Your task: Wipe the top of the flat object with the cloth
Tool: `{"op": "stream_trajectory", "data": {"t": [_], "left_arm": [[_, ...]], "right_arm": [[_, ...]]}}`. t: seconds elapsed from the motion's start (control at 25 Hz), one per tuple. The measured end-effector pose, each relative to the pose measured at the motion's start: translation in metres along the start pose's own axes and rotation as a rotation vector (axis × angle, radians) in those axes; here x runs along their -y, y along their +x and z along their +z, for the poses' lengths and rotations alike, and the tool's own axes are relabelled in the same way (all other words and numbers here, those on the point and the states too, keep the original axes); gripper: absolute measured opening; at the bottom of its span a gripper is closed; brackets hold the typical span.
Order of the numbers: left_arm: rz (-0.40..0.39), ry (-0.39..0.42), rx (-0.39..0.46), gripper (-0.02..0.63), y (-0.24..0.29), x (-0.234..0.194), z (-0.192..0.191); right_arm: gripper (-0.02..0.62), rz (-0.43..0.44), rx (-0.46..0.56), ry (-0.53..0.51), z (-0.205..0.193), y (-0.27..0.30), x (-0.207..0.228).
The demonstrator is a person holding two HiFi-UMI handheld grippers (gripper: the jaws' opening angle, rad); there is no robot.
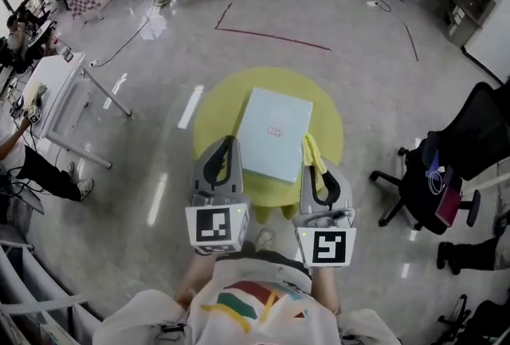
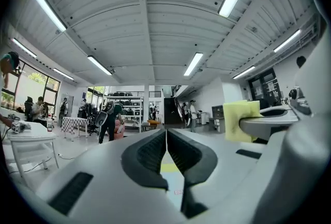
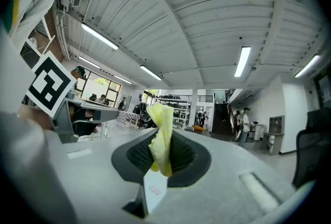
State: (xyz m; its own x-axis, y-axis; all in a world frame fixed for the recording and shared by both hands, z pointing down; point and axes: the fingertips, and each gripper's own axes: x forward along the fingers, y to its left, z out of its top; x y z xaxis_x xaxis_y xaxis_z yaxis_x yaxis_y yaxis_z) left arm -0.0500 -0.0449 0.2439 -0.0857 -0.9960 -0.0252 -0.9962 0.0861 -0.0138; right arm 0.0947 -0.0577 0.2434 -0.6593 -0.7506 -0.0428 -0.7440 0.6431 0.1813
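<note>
A flat pale-blue box [image 1: 275, 134] with a small red mark lies on a round yellow table [image 1: 215, 108]. My left gripper [image 1: 229, 143] hovers over the box's near left edge, shut with nothing between the jaws [image 2: 166, 137]. My right gripper [image 1: 311, 148] is at the box's near right edge, shut on a yellow cloth [image 1: 313, 154]. In the right gripper view the cloth [image 3: 161, 137] sticks up out of the jaws [image 3: 161, 153], and a strip of the box [image 3: 154, 190] shows below them. The left gripper view catches the cloth [image 2: 239, 119] at its right.
A black office chair [image 1: 446, 168] stands to the right of the table. A white table [image 1: 56, 96] with a seated person is at the left. Red tape lines [image 1: 275, 37] mark the floor beyond. People stand far off at the back.
</note>
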Motion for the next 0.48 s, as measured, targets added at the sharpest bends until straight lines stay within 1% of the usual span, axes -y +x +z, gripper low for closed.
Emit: {"op": "stream_trajectory", "data": {"t": [0.12,0.28,0.48], "left_arm": [[-0.017,-0.001,0.004,0.017,0.023,0.006,0.014],[-0.028,-0.009,0.045,0.017,0.042,0.015,0.032],[-0.057,-0.014,0.078,0.017,0.052,0.017,0.049]], "right_arm": [[0.028,-0.025,0.035,-0.016,0.009,0.012,0.021],[0.028,-0.064,0.053,-0.019,0.017,0.02,0.042],[0.028,-0.09,0.062,-0.035,0.031,0.025,0.047]]}}
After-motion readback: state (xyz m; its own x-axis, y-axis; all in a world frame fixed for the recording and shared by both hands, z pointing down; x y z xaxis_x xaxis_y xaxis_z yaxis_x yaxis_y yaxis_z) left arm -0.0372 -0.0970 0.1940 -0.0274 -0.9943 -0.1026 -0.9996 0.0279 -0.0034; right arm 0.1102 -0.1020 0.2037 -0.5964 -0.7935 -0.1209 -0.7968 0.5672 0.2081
